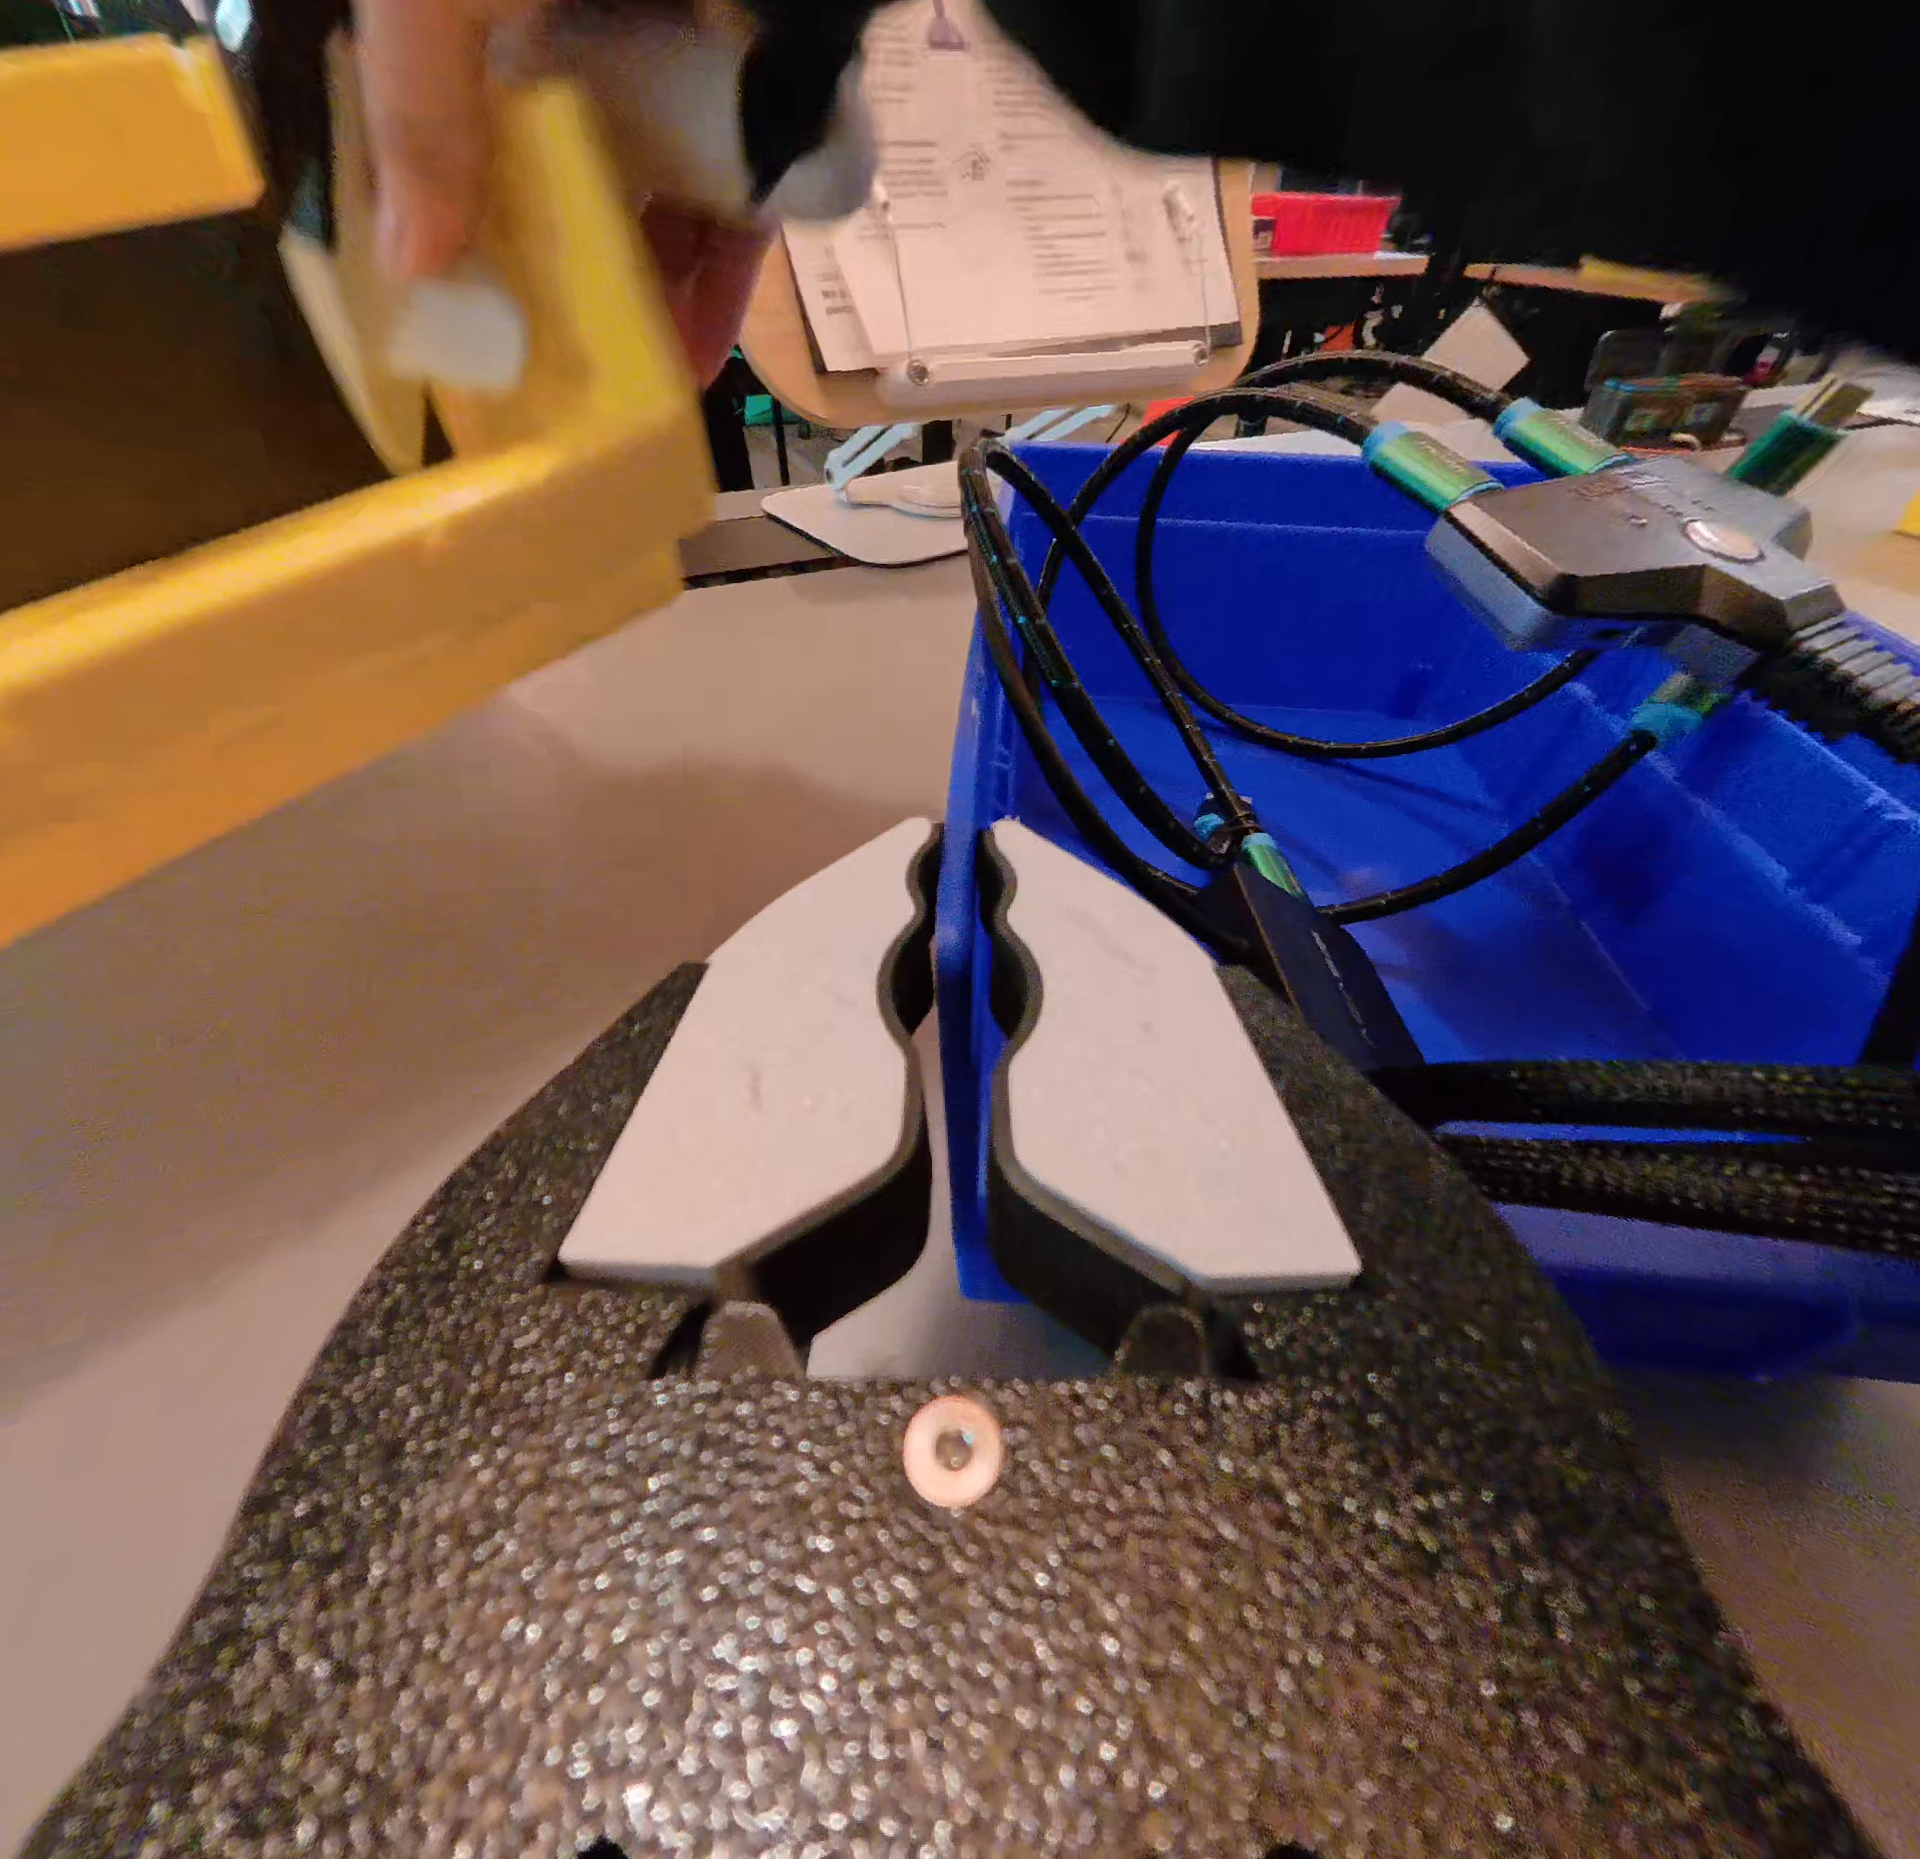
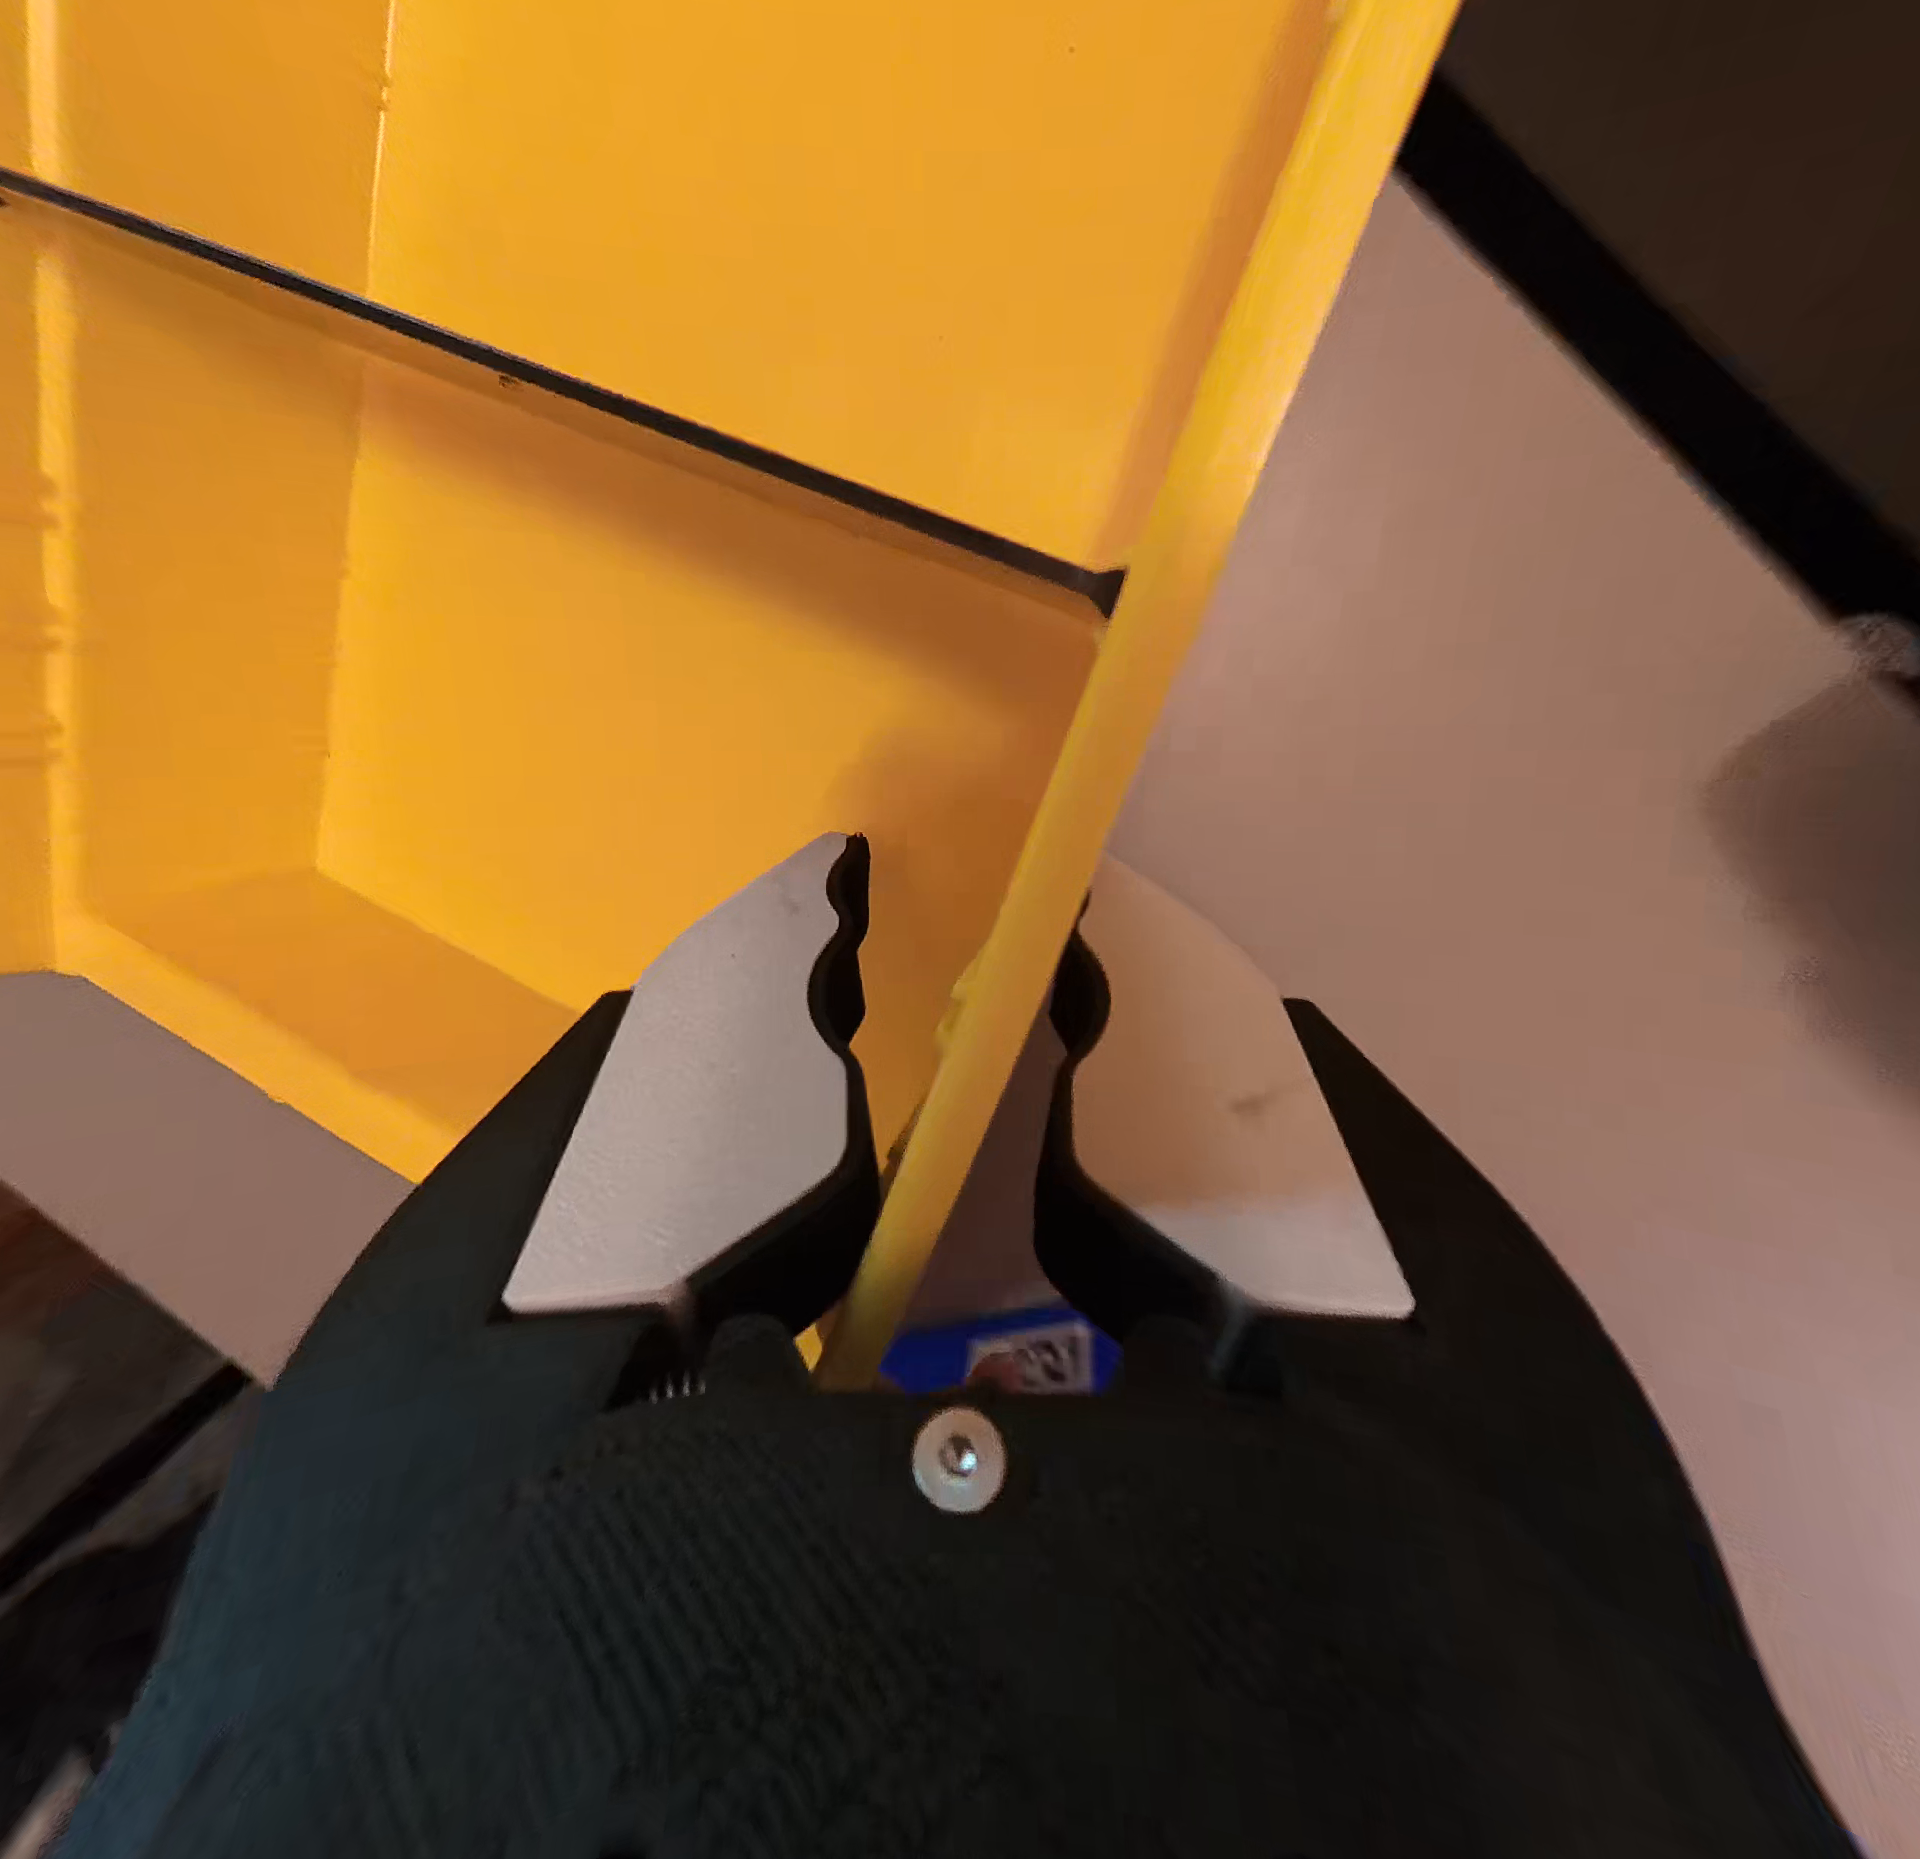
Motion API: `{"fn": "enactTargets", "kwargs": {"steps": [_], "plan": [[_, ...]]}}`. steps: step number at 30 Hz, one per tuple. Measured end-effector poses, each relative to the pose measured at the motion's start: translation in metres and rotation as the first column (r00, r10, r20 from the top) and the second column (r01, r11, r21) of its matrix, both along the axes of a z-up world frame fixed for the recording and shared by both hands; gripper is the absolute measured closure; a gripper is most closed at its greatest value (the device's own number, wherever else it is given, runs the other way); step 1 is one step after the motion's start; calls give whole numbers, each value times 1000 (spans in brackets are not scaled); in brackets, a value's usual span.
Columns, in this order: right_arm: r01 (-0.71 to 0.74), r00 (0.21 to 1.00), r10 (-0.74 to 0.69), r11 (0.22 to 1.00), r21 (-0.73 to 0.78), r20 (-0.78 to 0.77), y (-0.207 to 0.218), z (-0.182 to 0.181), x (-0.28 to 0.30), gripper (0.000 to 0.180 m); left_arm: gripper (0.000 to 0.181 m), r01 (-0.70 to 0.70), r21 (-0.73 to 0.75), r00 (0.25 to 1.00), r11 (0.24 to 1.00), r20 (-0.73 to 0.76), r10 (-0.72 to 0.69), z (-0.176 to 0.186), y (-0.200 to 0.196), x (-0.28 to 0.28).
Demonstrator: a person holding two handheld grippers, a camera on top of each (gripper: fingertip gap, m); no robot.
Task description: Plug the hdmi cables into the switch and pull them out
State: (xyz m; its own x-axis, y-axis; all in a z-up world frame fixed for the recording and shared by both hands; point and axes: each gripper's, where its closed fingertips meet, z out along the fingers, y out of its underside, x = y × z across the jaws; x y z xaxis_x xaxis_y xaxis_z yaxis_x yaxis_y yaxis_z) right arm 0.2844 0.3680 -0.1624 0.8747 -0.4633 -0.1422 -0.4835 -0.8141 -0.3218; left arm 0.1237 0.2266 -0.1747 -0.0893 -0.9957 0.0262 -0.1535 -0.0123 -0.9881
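Note:
A dark grey HDMI switch (image 1: 1621, 552) hangs at the top of a blue bin (image 1: 1351, 604). Black braided HDMI cables (image 1: 1049, 604) with green plugs (image 1: 1423, 464) are plugged into it and loop down into the bin. My left gripper (image 1: 961, 843) is shut on the blue bin's near-left wall, one finger on each side. My right gripper (image 2: 971, 874) is shut on the side wall of a yellow bin (image 2: 675, 251), one finger inside and one outside. The left wrist view shows the yellow bin (image 1: 312, 604) tilted and raised off the table at the left.
A thin black divider (image 2: 623, 407) crosses the yellow bin. A person's hand (image 1: 416, 147), blurred, is at the yellow bin's far side. A clipboard with paper (image 1: 1018, 251) stands behind the blue bin. The pale table (image 1: 520, 926) lies between the bins; clutter sits far right.

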Motion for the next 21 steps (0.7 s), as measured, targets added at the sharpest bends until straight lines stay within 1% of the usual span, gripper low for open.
{"fn": "enactTargets", "kwargs": {"steps": [3, 6, 9, 12, 14, 16, 18, 21], "plan": [[-34, 998, 32, 999, 31, 50, -30, 50, 22, 146, 175, -18, 7, 1000, 1000, -2, 18, 0, 8, -2], [-30, 995, 23, 997, 75, 92, -75, 103, 48, 146, 174, -53, 27, 999, 998, -8, 53, 0, 22, -5], [6, 991, -23, 992, 127, 130, -136, 147, 72, 146, 174, -99, 32, 995, 995, -9, 99, 0, 42, -10], [43, 982, -71, 986, 162, 175, -210, 173, 87, 147, 174, -158, 19, 987, 987, -6, 159, 0, 68, -17], [82, 977, -114, 981, 177, 181, -264, 175, 93, 147, 175, -204, -6, 979, 979, 2, 204, 0, 88, -22], [129, 971, -161, 976, 177, 179, -319, 164, 96, 147, 176, -249, -46, 968, 967, 6, 249, 0, 108, -30], [178, 965, -204, 970, 165, 163, -372, 140, 95, 147, 176, -302, -68, 953, 951, 5, 303, 0, 128, -37], [262, 957, -275, 957, 125, 95, -446, 89, 87, 146, 176, -368, -107, 929, 924, 4, 371, 0, 152, -48]]}}
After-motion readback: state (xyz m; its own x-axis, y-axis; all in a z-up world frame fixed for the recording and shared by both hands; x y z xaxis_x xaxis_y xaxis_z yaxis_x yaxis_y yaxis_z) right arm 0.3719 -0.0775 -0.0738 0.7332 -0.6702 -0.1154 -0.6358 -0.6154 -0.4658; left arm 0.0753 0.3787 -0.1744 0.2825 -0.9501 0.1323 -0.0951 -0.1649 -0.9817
